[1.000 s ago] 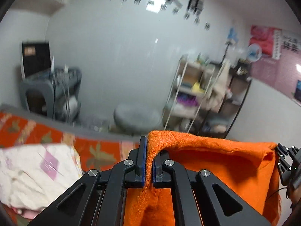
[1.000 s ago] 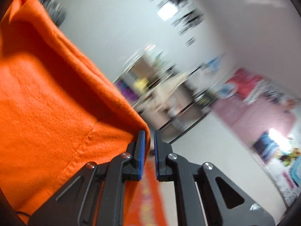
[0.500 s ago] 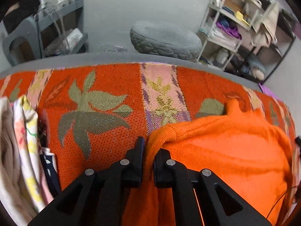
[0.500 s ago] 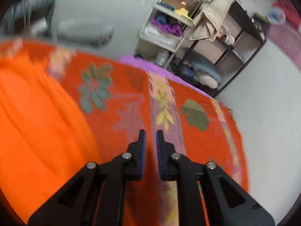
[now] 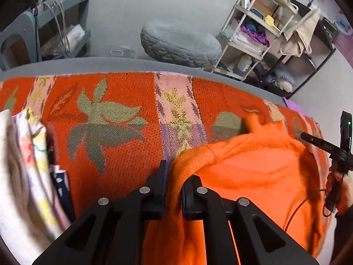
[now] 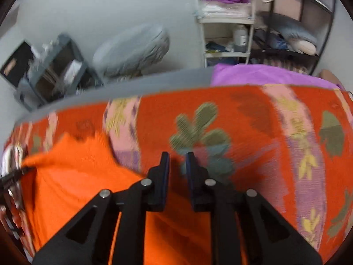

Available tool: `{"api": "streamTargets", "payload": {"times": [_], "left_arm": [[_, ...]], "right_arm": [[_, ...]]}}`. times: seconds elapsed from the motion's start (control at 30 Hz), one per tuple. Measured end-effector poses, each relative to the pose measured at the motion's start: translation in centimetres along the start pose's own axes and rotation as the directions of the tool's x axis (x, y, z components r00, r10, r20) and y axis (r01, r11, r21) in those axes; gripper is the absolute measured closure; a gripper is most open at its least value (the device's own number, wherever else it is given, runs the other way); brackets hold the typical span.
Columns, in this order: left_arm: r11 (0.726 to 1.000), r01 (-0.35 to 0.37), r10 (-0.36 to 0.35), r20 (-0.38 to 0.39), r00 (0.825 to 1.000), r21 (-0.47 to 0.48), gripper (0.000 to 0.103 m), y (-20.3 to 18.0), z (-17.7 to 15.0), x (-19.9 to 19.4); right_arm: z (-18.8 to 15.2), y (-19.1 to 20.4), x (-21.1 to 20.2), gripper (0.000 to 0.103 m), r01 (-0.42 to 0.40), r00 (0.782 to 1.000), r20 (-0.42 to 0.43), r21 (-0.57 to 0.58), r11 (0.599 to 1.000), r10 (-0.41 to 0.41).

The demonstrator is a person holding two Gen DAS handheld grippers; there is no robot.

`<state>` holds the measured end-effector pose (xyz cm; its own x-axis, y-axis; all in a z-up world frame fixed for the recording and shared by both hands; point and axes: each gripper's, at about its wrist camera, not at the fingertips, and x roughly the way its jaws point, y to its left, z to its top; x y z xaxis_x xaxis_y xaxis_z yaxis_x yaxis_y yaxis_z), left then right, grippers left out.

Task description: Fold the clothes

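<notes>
- The bright orange knitted garment [image 5: 253,172] lies spread on the orange woven blanket with green leaf shapes and pink-and-purple flowered stripes [image 5: 114,119], its ribbed edge bunched towards the left gripper.
- The left gripper [image 5: 174,176] has its black jaws standing slightly apart, a thick fold of the orange garment running up between them; whether the pads press on it I cannot tell.
- The right gripper [image 6: 177,165] shows a clear gap between its jaws, which have just been opening; nothing is between them, only blanket beneath, and the garment's edge lies just to its left.
- A stack of folded pale floral fabrics [image 5: 28,167] sits on the blanket's left edge.
- The white open-tiered shelf rack [image 5: 249,28] holds purple and blue cloth, a yellow item, folded white pieces and a white bottle lower down.
- The black-framed shelf unit [image 6: 295,31] beside it carries a beige towel draped on top and a blue-grey and cream pillow on a lower shelf.
- A grey plastic crate-like stand [image 5: 55,26] holds cables and white wrapped items.
- A round grey quilted cushion [image 5: 181,42] rests on the floor between stand and rack.
</notes>
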<state>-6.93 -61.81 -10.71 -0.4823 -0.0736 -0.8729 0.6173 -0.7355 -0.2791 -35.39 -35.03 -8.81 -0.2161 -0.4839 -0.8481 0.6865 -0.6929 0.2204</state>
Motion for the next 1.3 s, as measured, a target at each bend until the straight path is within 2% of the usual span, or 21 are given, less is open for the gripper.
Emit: {"api": "streamTargets", "payload": {"times": [0.07, 0.17, 0.2, 0.27, 0.3, 0.4, 0.47, 0.57, 0.6, 0.63, 0.67, 0.73, 0.77, 0.87, 1.0, 1.1, 1.13, 1.17, 1.2, 1.23, 1.3], "left_arm": [[0.998, 0.014, -0.017, -0.056, 0.998, -0.053, 0.096, 0.3, 0.5, -1.0], [0.995, -0.016, 0.000, -0.156, 0.988, -0.102, 0.096, 0.5, 1.0, -1.2], [0.997, -0.052, 0.040, -0.177, 0.983, -0.065, 0.096, 0.1, 1.2, -0.8], [0.972, -0.232, 0.233, -0.193, 0.953, 0.029, 0.089, -0.5, 1.0, 0.3], [0.953, -0.301, 0.301, -0.173, 0.938, 0.025, 0.088, -0.4, 0.8, 0.1], [0.980, -0.187, 0.187, -0.007, 0.982, -0.073, 0.088, -0.4, -1.7, -3.9], [0.984, -0.165, 0.170, 0.076, 0.982, -0.074, 0.088, -0.8, -4.1, -6.8], [0.977, -0.213, 0.209, 0.178, 0.962, 0.003, 0.087, -1.9, -7.8, -10.9], [0.971, -0.239, 0.229, 0.206, 0.951, 0.027, 0.087, -2.2, -9.0, -12.1], [0.966, -0.253, 0.237, 0.224, 0.945, 0.047, 0.087, -2.5, -10.3, -13.3], [0.971, -0.224, 0.202, 0.228, 0.953, 0.077, 0.087, -3.0, -11.9, -14.2], [0.983, -0.095, 0.063, 0.195, 0.979, 0.158, 0.083, -4.0, -15.5, -15.4], [0.983, -0.016, -0.012, 0.156, 0.988, 0.181, 0.076, -4.6, -17.6, -15.3], [0.968, 0.165, -0.177, 0.049, 0.983, 0.189, 0.071, -5.6, -22.9, -13.7], [0.954, 0.250, -0.245, -0.045, 0.968, 0.166, 0.071, -6.7, -27.3, -10.3], [0.949, 0.296, -0.286, -0.098, 0.953, 0.109, 0.071, -6.5, -28.9, -8.5], [0.949, 0.301, -0.291, -0.105, 0.951, 0.093, 0.071, -6.4, -29.1, -8.2], [0.949, 0.307, -0.297, -0.111, 0.948, 0.078, 0.071, -6.2, -29.3, -7.9], [0.948, 0.311, -0.302, -0.117, 0.946, 0.071, 0.071, -6.0, -29.3, -7.8], [0.947, 0.313, -0.302, -0.127, 0.945, 0.077, 0.071, -6.0, -29.0, -7.8], [0.945, 0.316, -0.302, -0.149, 0.942, 0.087, 0.070, -6.2, -28.9, -7.8]], "right_arm": [[-0.8, -0.5, -3.2, 0.083, -0.035, 0.999, 0.024, -0.004, 0.999, 0.035], [-3.8, -1.3, -10.1, 0.061, -0.113, 0.992, 0.054, 0.016, 0.993, 0.112], [-4.8, -2.0, -11.8, 0.051, -0.149, 0.988, 0.056, 0.029, 0.988, 0.147], [-7.9, -3.5, -15.0, 0.048, -0.227, 0.973, 0.063, 0.083, 0.970, 0.222], [-9.7, -4.2, -16.6, 0.047, -0.267, 0.963, 0.069, 0.115, 0.957, 0.260], [-16.5, -5.2, -21.4, 0.047, -0.375, 0.927, 0.104, 0.194, 0.907, 0.361], [-21.9, -5.9, -24.3, 0.042, -0.428, 0.903, 0.155, 0.243, 0.871, 0.400], [-30.4, -7.8, -27.7, 0.032, -0.492, 0.870, 0.244, 0.374, 0.786, 0.429], [-32.9, -8.3, -28.6, 0.032, -0.477, 0.878, 0.253, 0.407, 0.779, 0.406], [-35.0, -8.8, -29.2, 0.032, -0.419, 0.907, 0.235, 0.424, 0.803, 0.349], [-37.1, -9.2, -29.8, 0.032, -0.359, 0.932, 0.216, 0.439, 0.823, 0.292], [-40.3, -9.4, -30.3, 0.032, -0.223, 0.973, 0.147, 0.432, 0.874, 0.176], [-41.4, -9.3, -30.4, 0.032, -0.164, 0.985, 0.112, 0.419, 0.893, 0.129], [-43.2, -8.1, -30.2, 0.032, -0.110, 0.993, 0.073, 0.357, 0.928, 0.090], [-43.0, -4.6, -27.9, 0.035, 0.014, 0.999, -0.032, 0.190, 0.982, -0.007], [-43.1, -1.9, -25.5, 0.094, 0.144, 0.983, -0.117, -0.011, 0.989, -0.144], [-43.0, -0.8, -24.9, 0.096, 0.202, 0.967, -0.133, -0.108, 0.974, -0.215], [-42.8, 0.4, -24.5, 0.096, 0.282, 0.939, -0.130, -0.241, 0.929, -0.319], [-42.6, 1.6, -24.3, 0.096, 0.375, 0.891, -0.100, -0.390, 0.841, -0.443], [-42.4, 2.8, -24.2, 0.096, 0.451, 0.831, -0.050, -0.524, 0.722, -0.554], [-41.6, 3.4, -24.6, 0.096, 0.597, 0.664, 0.159, -0.701, 0.390, -0.730]]}}
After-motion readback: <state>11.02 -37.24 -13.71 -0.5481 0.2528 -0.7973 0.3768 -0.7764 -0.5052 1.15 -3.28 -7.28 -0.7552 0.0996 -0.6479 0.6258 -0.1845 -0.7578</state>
